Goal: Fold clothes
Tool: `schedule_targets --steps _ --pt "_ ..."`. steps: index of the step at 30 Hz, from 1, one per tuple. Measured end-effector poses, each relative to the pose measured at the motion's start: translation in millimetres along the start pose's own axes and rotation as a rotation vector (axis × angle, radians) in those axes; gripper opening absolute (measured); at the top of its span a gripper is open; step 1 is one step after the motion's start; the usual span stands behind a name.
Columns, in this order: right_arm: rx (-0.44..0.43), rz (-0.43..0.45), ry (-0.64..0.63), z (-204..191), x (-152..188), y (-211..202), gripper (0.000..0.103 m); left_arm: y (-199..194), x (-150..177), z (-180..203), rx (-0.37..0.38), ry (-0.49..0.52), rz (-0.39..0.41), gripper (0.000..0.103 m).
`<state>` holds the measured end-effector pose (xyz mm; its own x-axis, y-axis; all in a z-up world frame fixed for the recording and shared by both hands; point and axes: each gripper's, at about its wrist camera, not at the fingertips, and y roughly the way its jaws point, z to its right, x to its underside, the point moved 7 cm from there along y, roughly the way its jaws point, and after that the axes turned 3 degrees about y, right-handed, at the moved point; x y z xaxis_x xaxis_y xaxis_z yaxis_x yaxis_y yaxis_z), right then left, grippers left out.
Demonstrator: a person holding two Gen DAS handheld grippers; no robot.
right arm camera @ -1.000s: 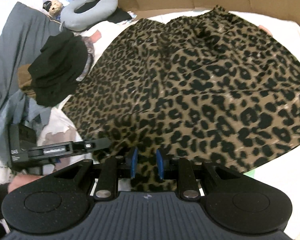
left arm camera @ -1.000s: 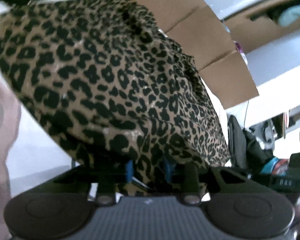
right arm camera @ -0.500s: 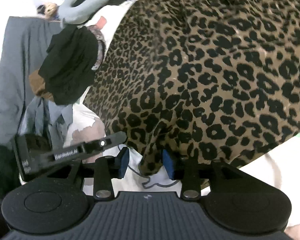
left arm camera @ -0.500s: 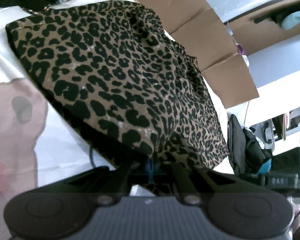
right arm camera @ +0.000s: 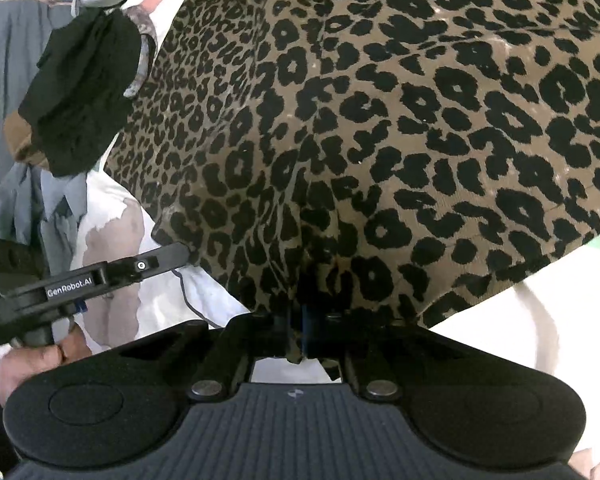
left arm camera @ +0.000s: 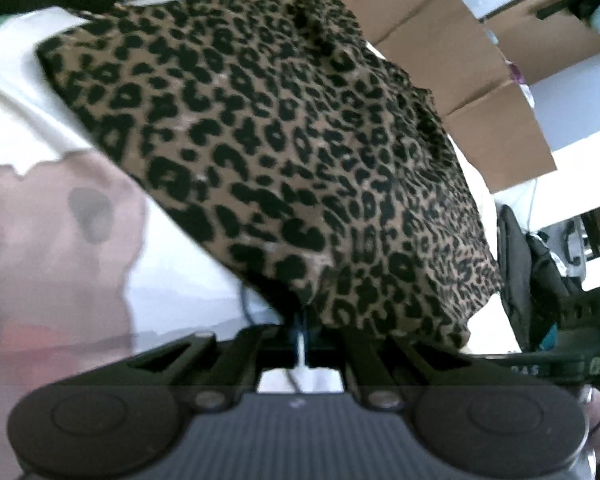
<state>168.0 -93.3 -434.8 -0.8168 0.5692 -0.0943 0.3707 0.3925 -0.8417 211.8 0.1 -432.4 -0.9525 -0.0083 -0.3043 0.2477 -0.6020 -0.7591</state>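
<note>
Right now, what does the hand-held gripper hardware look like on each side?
Both match: a matte black body with two round discs flanking a ribbed grey centre panel, silver pivot screws, black finger links and blue pads. Left hand-held gripper; right hand-held gripper. Seen from the right wrist, the left unit's side carries white "GenRobot.AI" and "DAS" lettering. No sleeves show.

Left of the leopard-print garment (right arm camera: 380, 120), a black cloth (right arm camera: 80, 92) and grey clothes (right arm camera: 4, 80) crowd the way; bare white bedsheet (right arm camera: 540, 320) lies open on its right.
</note>
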Motion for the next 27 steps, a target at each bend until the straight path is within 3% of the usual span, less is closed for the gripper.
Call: schedule_targets --steps 5,7,11,13,20,27 --pt "0.003 0.003 -0.01 1 -2 -2 0.003 -30 -23 -22 -0.096 0.018 0.075 0.019" --pt "0.006 0.005 -0.014 1 -2 -1 0.003 -37 -34 -30 -0.141 0.032 0.107 0.035" --pt "0.011 0.005 -0.027 0 -3 0 0.003 -49 -57 -44 -0.23 0.063 0.167 0.036" --pt "0.01 0.004 -0.025 0 -3 0 0.003 -54 -66 -51 -0.265 0.082 0.191 0.045" --pt "0.009 -0.003 -0.011 -1 -3 -1 0.003 -68 -94 -75 -0.374 0.129 0.277 0.046" --pt "0.012 -0.007 -0.022 -1 -3 0 0.003 -57 -108 -99 -0.381 0.126 0.318 0.046"
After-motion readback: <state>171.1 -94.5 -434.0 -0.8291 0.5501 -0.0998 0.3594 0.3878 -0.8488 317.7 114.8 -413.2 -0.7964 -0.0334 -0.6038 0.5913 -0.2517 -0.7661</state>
